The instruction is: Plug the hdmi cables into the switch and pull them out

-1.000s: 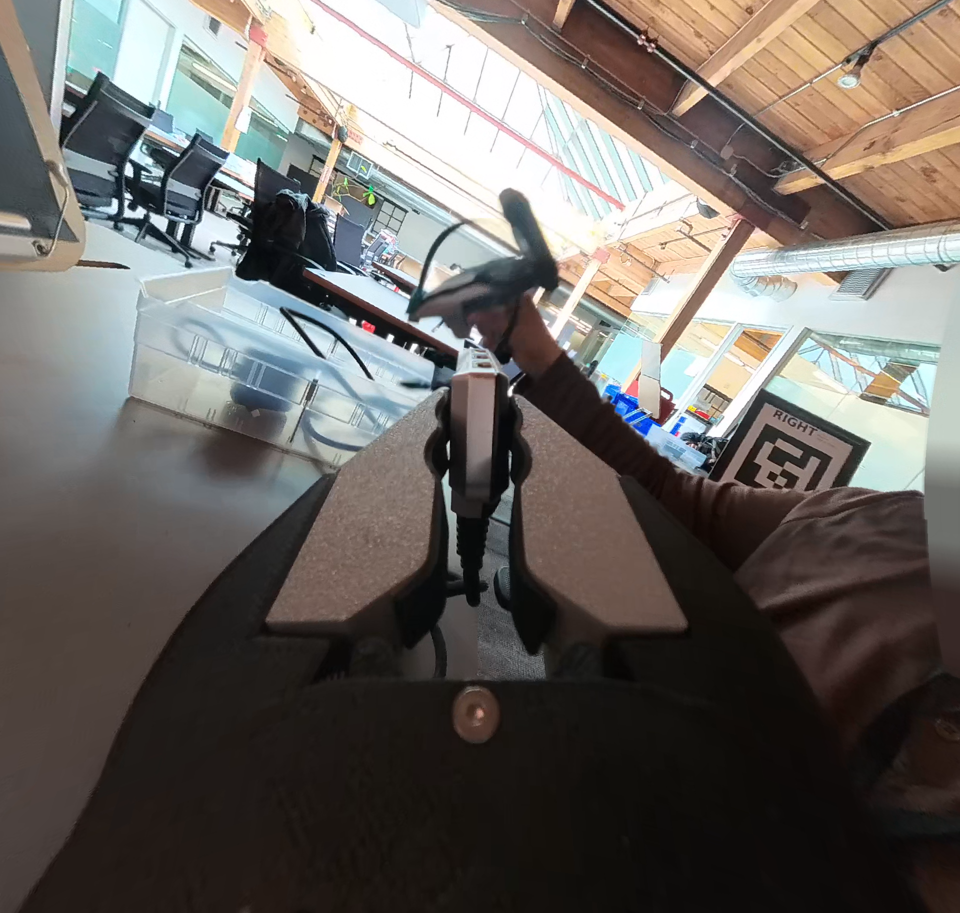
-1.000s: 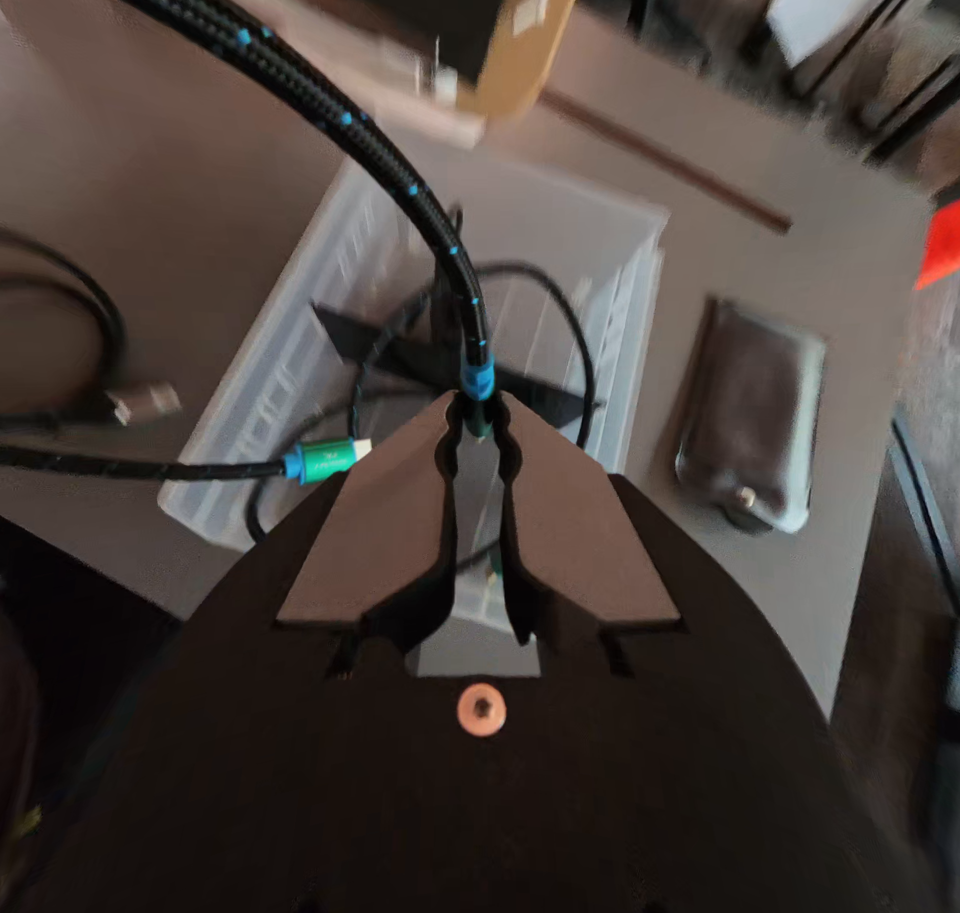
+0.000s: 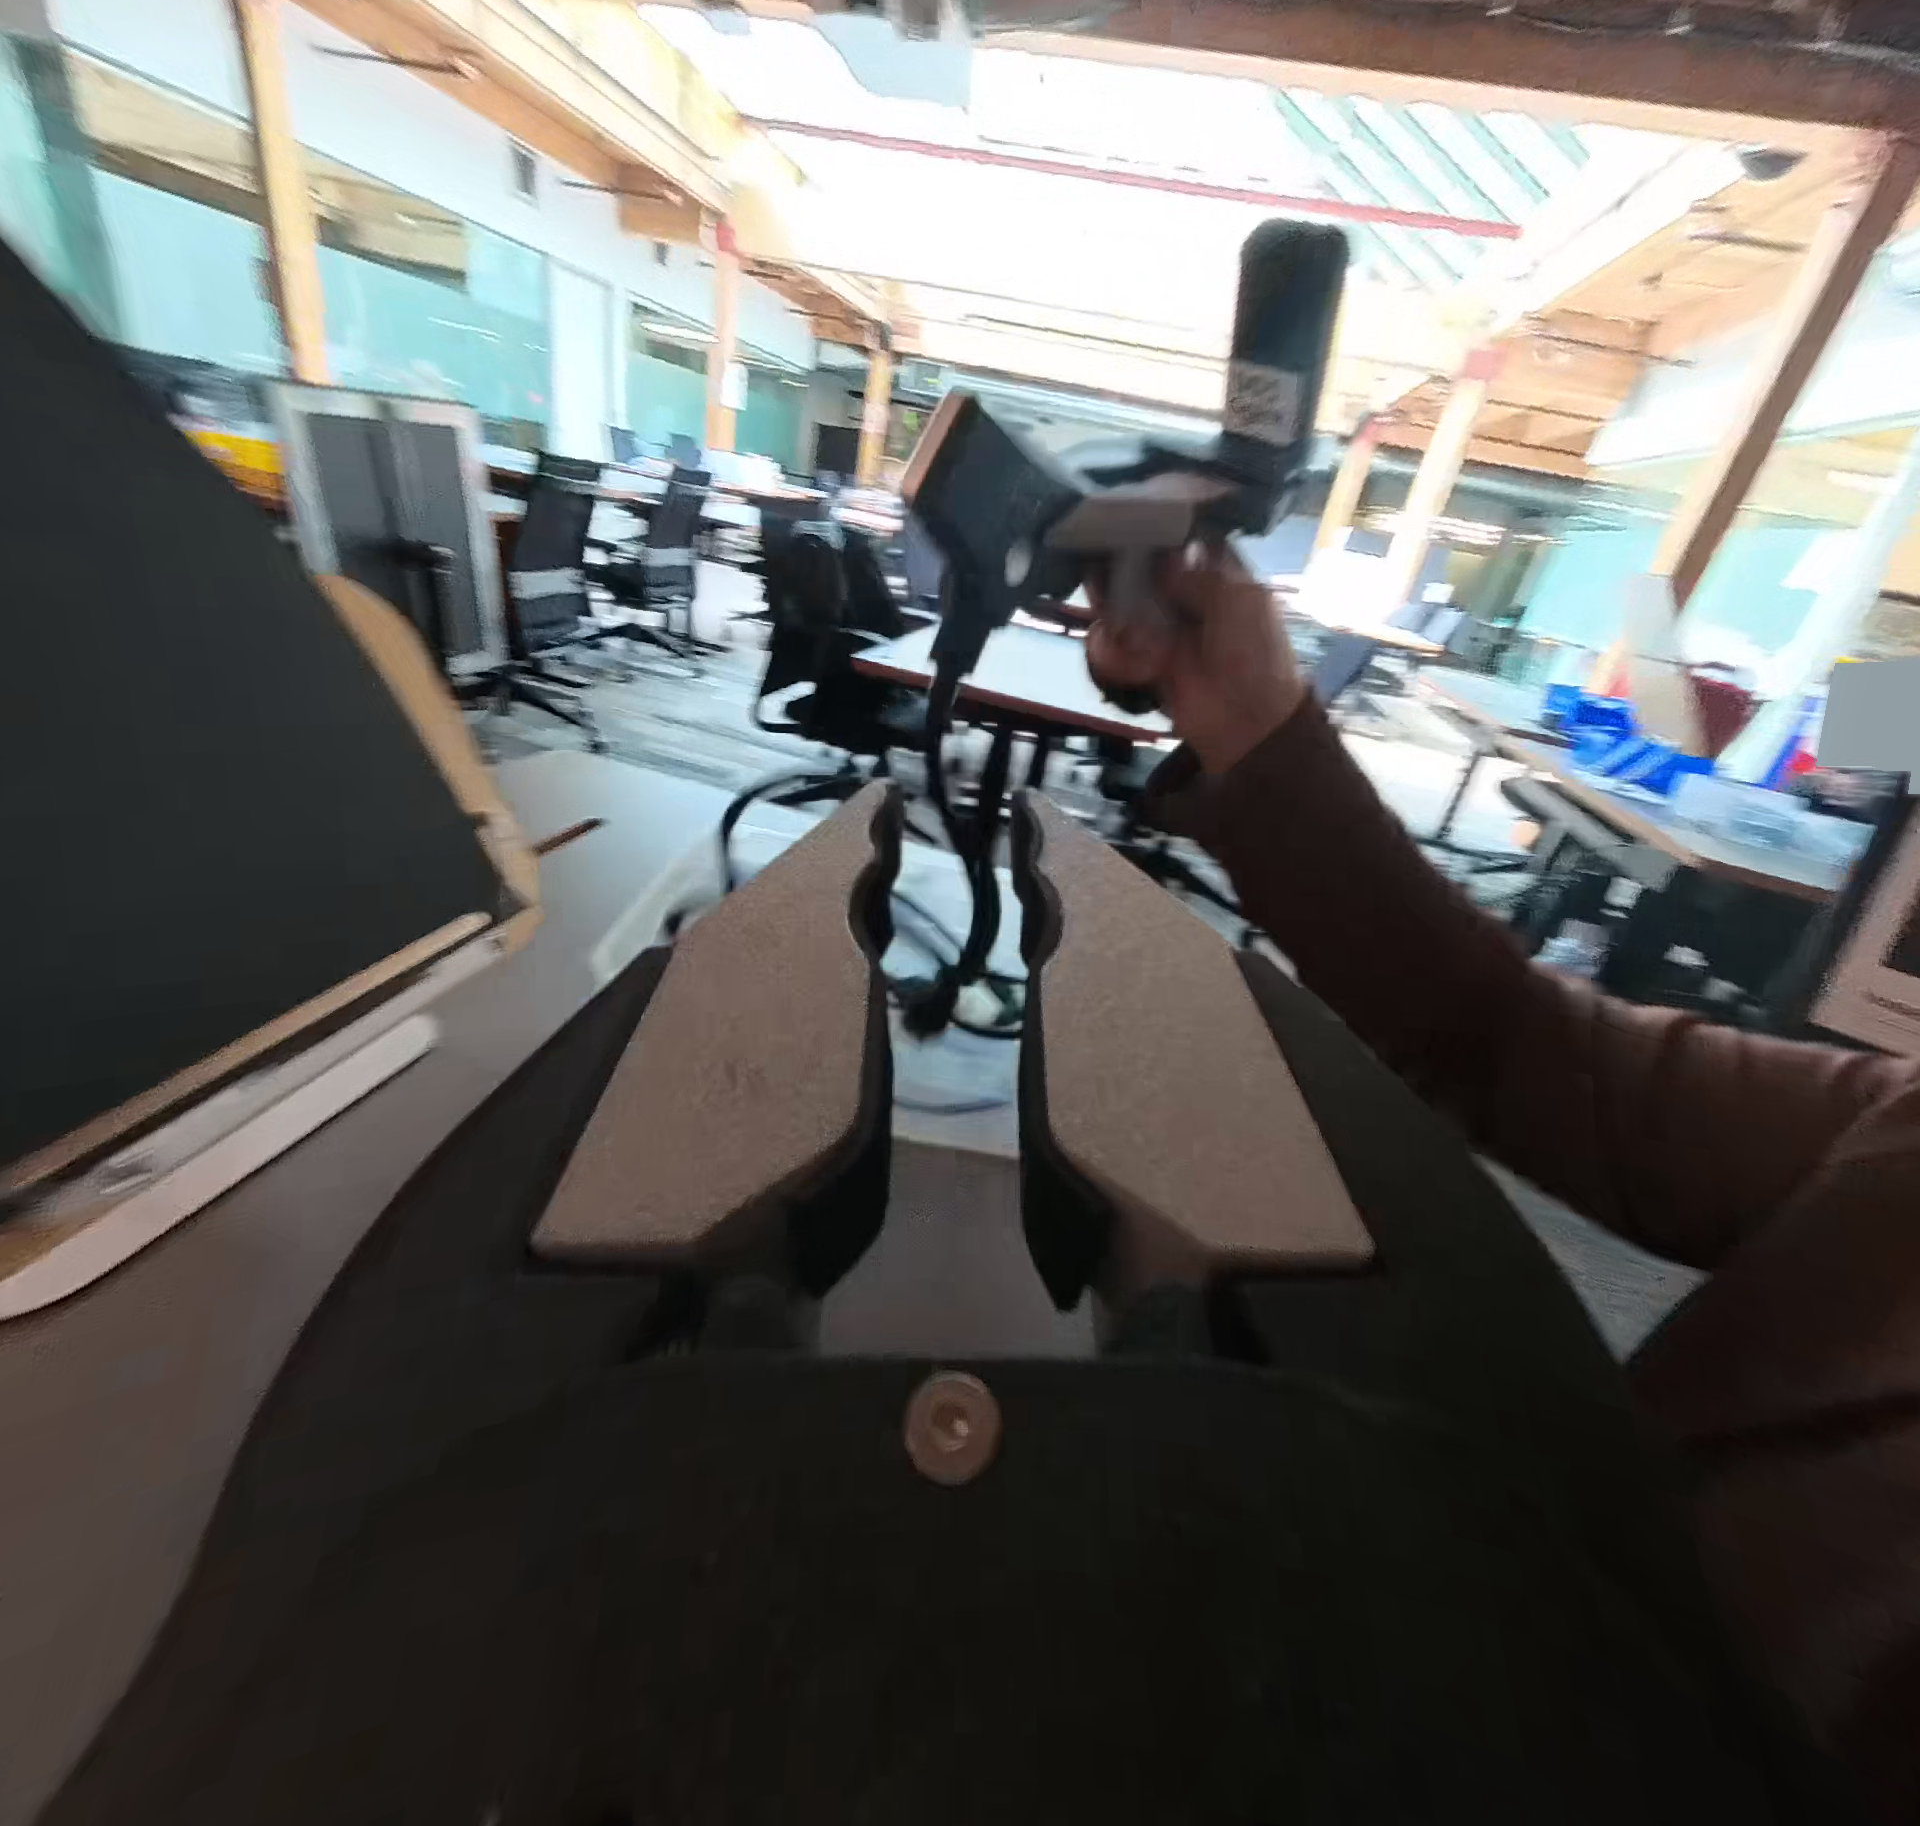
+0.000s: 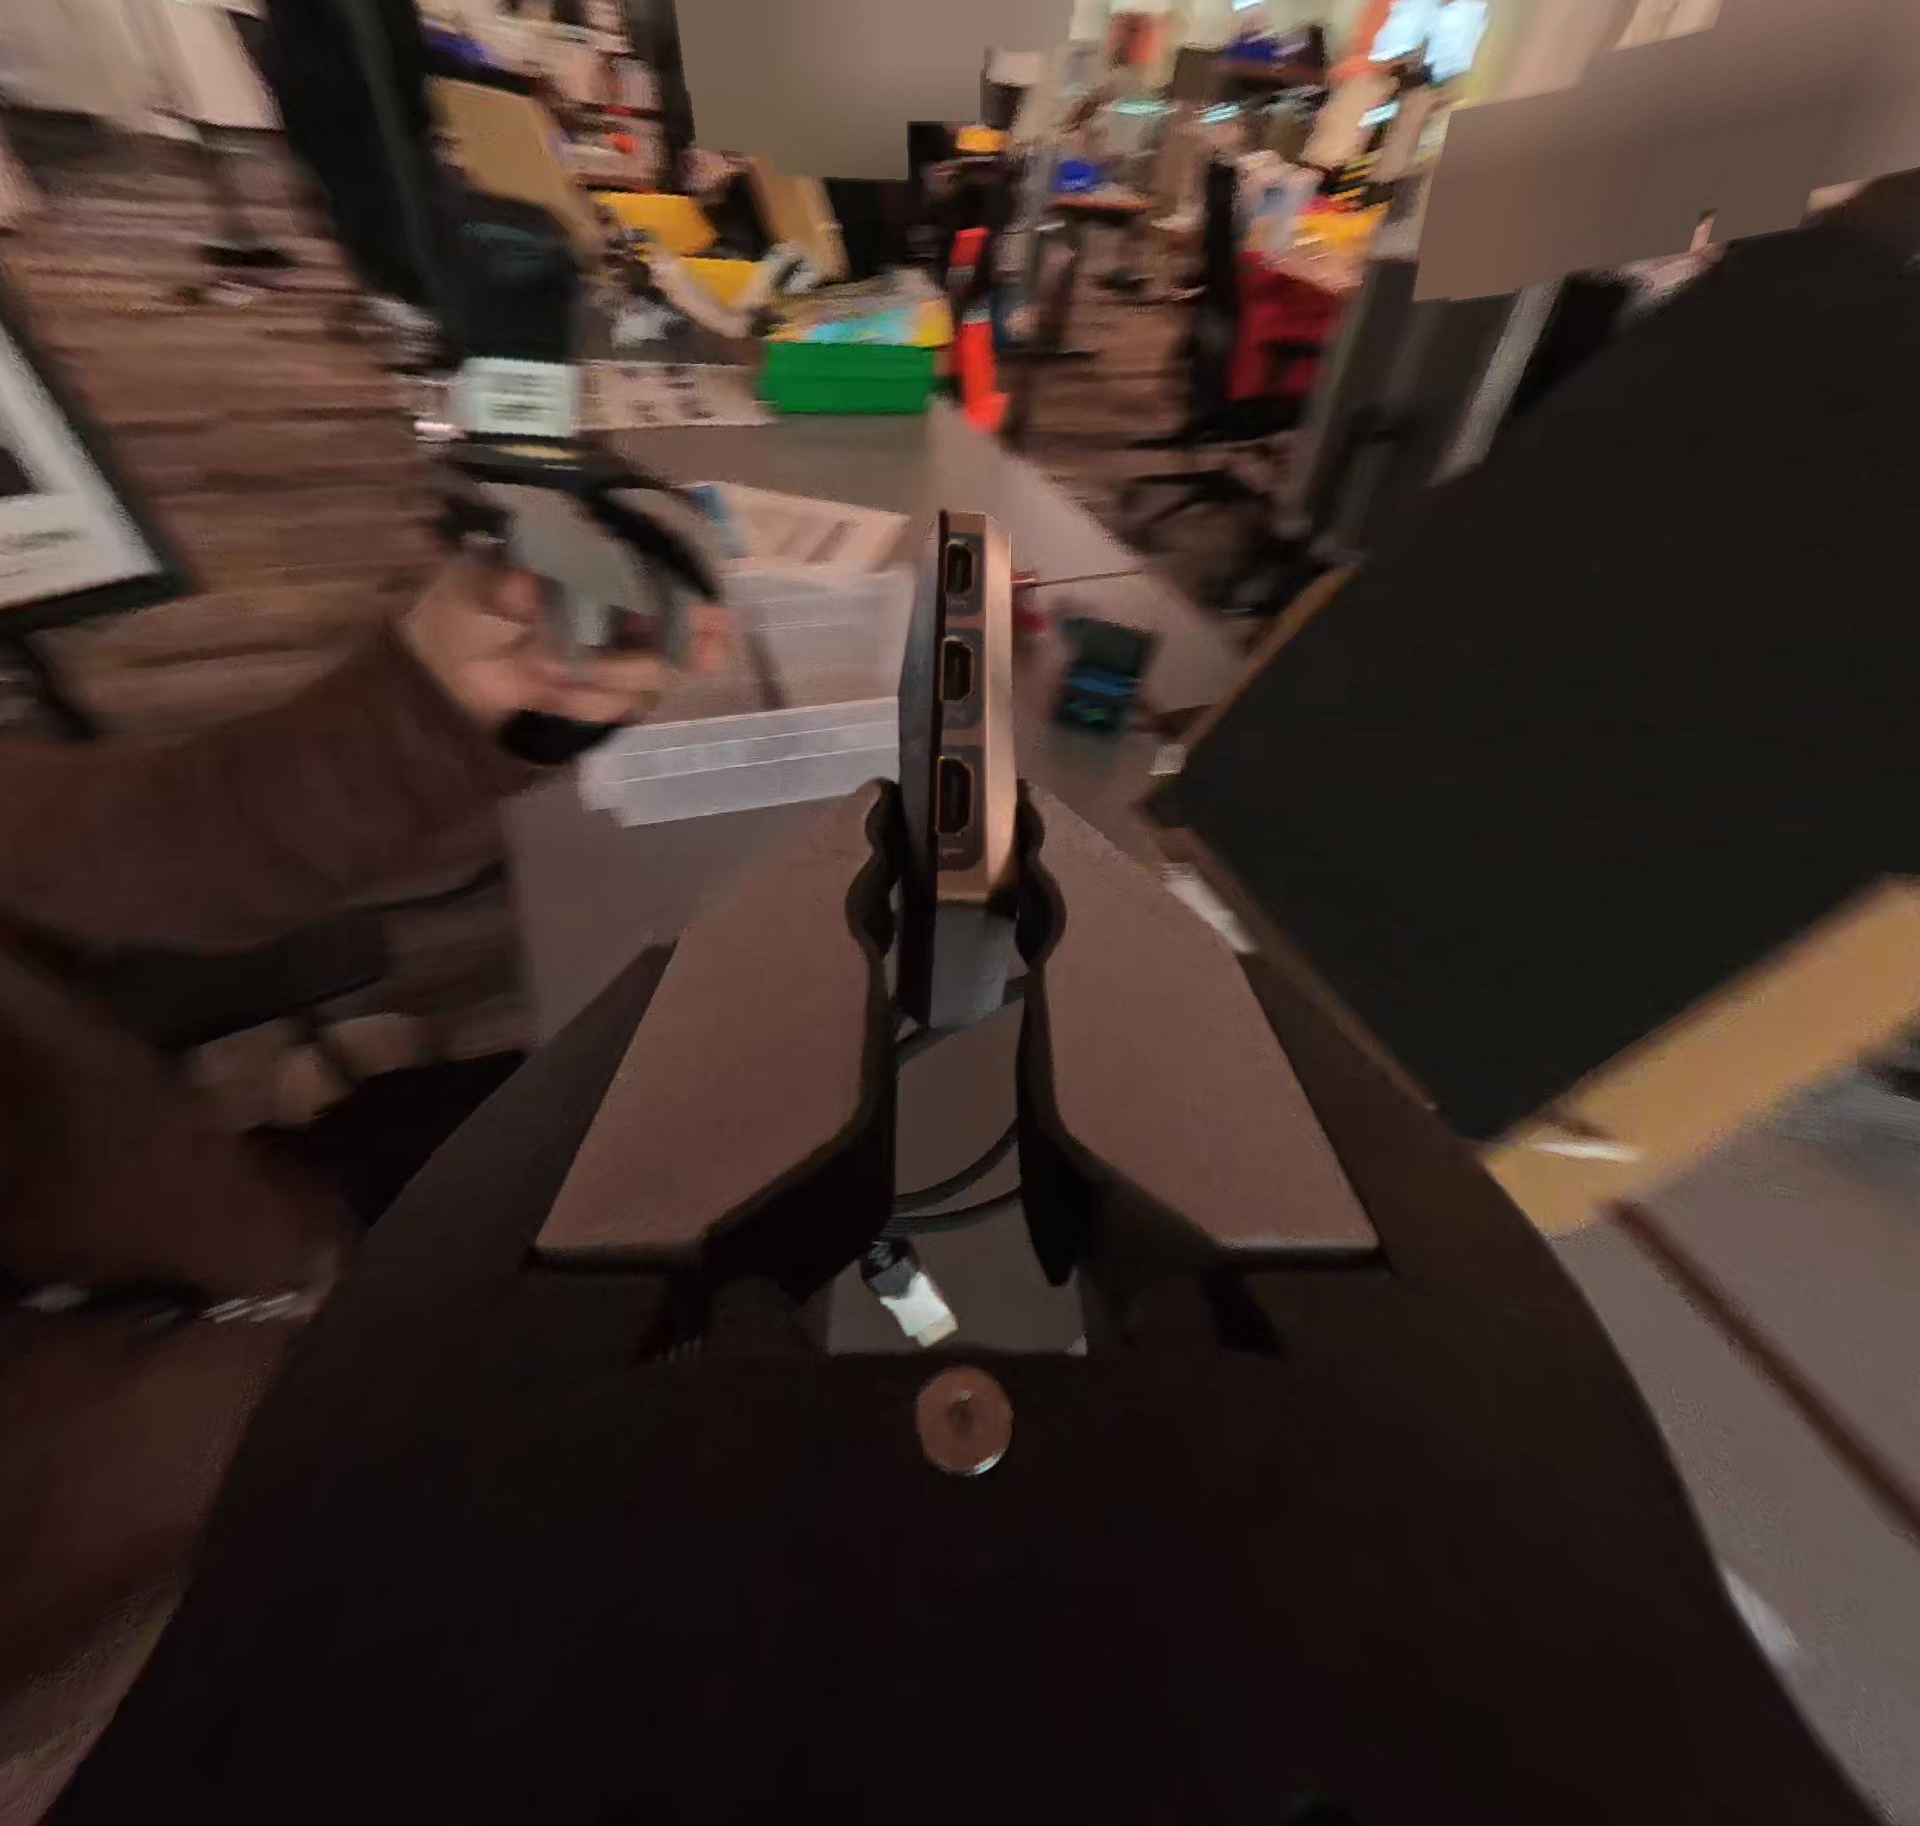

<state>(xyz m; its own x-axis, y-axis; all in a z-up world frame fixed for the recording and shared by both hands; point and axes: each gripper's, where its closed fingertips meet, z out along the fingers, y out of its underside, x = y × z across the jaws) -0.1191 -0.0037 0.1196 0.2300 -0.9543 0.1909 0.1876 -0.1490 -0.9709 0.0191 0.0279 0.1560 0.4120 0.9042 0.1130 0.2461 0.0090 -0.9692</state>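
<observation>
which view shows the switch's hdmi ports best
The right wrist view: the switch stands edge-on between the right gripper's jaws, three empty ports facing the camera. The left wrist view shows only its blurred body held aloft, cable hanging below.

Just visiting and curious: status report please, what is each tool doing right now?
Left tool open, empty. Right tool clamped on the switch, held upright. Three ports showing, none plugged. Nothing blocking them.

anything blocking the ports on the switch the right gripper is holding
Nothing visible does. The flat dark HDMI switch box, clamped in the right gripper, shows three open ports with no plug in them. The left gripper is open and holds no cable.
</observation>
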